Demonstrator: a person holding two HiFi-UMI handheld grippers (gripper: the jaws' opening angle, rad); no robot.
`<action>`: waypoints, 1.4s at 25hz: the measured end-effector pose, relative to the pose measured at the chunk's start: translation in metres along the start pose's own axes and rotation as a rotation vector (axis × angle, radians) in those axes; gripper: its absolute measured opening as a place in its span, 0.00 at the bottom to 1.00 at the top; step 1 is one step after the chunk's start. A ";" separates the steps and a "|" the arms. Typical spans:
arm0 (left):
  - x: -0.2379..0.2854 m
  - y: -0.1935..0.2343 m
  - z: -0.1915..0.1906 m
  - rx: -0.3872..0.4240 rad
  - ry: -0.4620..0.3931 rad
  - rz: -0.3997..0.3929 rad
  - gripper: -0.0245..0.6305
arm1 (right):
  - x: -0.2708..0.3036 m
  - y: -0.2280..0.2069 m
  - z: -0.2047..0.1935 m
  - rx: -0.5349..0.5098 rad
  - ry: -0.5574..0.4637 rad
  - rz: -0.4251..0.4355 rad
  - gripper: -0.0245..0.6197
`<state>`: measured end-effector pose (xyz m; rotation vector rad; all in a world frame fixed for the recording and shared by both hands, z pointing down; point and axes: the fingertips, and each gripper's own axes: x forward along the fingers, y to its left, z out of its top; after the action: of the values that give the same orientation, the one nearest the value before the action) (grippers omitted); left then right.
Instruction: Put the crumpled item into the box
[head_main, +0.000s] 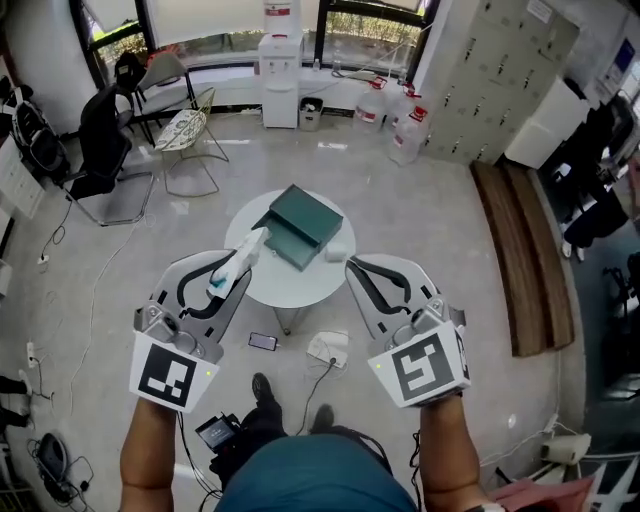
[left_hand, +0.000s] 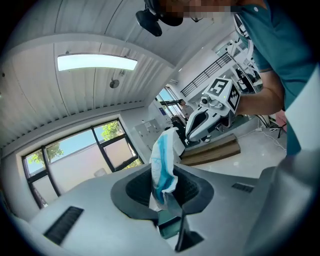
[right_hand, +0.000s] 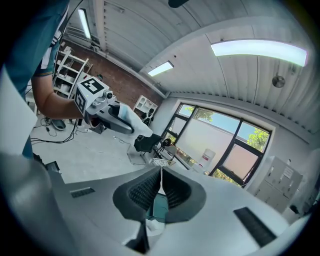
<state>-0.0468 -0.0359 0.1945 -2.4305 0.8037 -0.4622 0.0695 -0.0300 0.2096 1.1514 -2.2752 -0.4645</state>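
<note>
My left gripper (head_main: 240, 264) is shut on a crumpled white-and-blue item (head_main: 230, 268) over the near left edge of the round white table (head_main: 262, 292). In the left gripper view the crumpled item (left_hand: 163, 162) sticks up from between the pads of the left gripper (left_hand: 164, 191). A dark green box (head_main: 304, 226) sits on the table, beyond both grippers. My right gripper (head_main: 353, 266) hovers at the table's near right edge. Its pads nearly touch and hold nothing in the right gripper view, where the right gripper (right_hand: 160, 187) looks down on the green box (right_hand: 159, 209).
A small white object (head_main: 338, 250) lies on the table right of the box. On the floor under the table are a phone (head_main: 263, 341) and a white power strip (head_main: 329, 348). Chairs (head_main: 188, 132) stand at the back left, a wooden bench (head_main: 525, 255) to the right.
</note>
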 end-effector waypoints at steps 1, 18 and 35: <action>0.005 0.008 -0.002 0.000 -0.014 -0.012 0.18 | 0.006 -0.004 0.002 0.002 0.010 -0.014 0.10; 0.039 0.133 -0.093 -0.033 -0.146 -0.134 0.18 | 0.143 -0.025 0.041 0.011 0.152 -0.121 0.10; 0.088 0.178 -0.123 -0.054 -0.047 -0.030 0.18 | 0.217 -0.075 0.024 -0.028 0.089 0.008 0.10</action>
<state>-0.1168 -0.2591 0.2024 -2.4968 0.7697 -0.3978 -0.0031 -0.2487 0.2191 1.1263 -2.1903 -0.4320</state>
